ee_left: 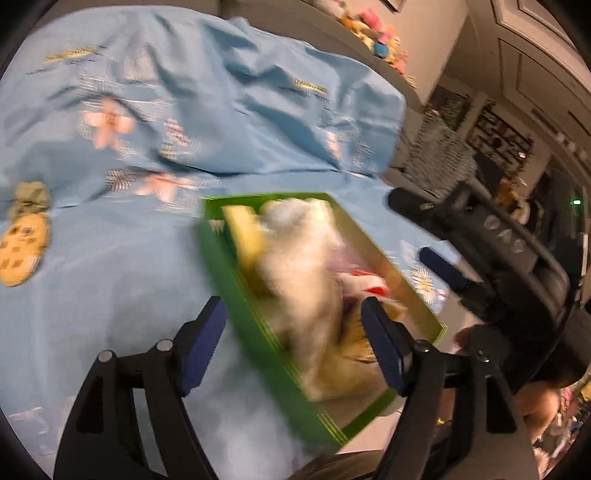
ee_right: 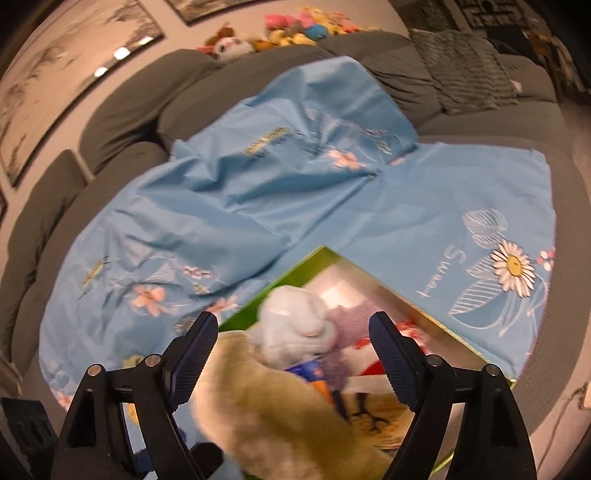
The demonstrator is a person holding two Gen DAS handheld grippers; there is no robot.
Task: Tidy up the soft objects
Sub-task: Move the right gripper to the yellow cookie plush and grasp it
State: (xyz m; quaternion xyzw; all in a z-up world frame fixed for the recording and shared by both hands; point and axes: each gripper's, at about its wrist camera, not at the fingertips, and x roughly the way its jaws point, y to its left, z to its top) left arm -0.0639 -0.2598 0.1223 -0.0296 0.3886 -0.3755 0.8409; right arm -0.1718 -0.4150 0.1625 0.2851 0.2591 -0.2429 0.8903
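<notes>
A green box filled with plush toys lies on a light blue flowered sheet. My left gripper is open and empty, its fingers straddling the box's left wall. The other gripper shows at the right of this view. In the right wrist view the same box holds a pale blue plush, a cream plush and a red and white toy. My right gripper is open and empty just above the plush pile. A pineapple plush lies on the sheet at far left.
The sheet covers a grey sofa. Several colourful plush toys sit on the sofa back. A grey striped cushion lies at the right. Framed pictures hang on the wall.
</notes>
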